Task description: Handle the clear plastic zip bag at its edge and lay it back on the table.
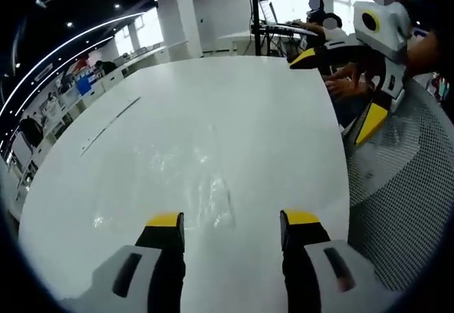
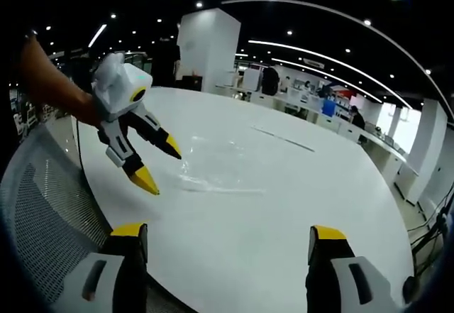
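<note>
The clear plastic zip bag lies flat on the white table, just ahead of my left gripper, which is open with nothing between its jaws. My right gripper hovers at the table's right edge, open and apart from the bag. In the right gripper view the bag is a faint glossy sheet on the table. There my left gripper, held by a hand, spreads its yellow tips right beside the bag's near edge. My right gripper stands open and empty over the table's rim.
A grey mesh chair stands against the table edge, also in the right gripper view as the chair. Seated people and desks are beyond the far end. A thin dark line marks the tabletop.
</note>
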{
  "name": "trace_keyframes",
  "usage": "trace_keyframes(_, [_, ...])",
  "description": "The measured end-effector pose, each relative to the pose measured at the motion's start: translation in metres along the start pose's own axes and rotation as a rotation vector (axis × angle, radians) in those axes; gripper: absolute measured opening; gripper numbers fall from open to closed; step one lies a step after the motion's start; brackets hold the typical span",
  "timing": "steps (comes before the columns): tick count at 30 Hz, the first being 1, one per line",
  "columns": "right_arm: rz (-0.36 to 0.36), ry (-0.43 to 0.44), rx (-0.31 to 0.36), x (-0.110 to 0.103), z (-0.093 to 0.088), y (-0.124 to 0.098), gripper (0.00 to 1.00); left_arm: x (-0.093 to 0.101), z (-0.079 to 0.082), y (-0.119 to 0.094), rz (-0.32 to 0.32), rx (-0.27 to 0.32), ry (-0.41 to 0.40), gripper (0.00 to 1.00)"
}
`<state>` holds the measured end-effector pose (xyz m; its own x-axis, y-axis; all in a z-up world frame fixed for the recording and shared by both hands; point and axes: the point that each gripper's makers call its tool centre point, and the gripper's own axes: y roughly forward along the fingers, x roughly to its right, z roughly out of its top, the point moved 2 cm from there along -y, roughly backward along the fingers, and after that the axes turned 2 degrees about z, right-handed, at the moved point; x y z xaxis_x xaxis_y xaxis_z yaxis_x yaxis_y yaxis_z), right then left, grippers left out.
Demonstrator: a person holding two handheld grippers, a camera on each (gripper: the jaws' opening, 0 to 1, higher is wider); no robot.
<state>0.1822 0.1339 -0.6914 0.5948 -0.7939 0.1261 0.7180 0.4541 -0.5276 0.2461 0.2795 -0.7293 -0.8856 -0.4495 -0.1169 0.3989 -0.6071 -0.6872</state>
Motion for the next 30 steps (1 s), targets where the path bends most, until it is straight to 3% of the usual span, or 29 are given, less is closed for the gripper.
trace_keyframes(4, [-0.001, 0.004, 0.000, 0.000, 0.000, 0.000, 0.93, 0.000, 0.003, 0.005, 0.005, -0.011, -0.004, 0.46])
trace_keyframes(9, [-0.001, 0.001, 0.008, 0.000, 0.002, 0.000, 0.91, -0.004, 0.003, 0.010, 0.025, -0.014, -0.028, 0.46])
trace_keyframes(15, [-0.011, 0.013, 0.015, 0.002, 0.002, -0.001, 0.91, -0.013, -0.008, 0.019, 0.027, -0.052, -0.041, 0.40])
trace_keyframes(24, [0.002, 0.005, 0.031, 0.000, 0.005, -0.001, 0.88, -0.017, -0.013, 0.028, 0.003, -0.088, -0.064, 0.40])
trace_keyframes(30, [-0.001, 0.003, 0.024, 0.000, 0.004, -0.001, 0.88, -0.017, -0.013, 0.031, -0.006, -0.071, -0.119, 0.40])
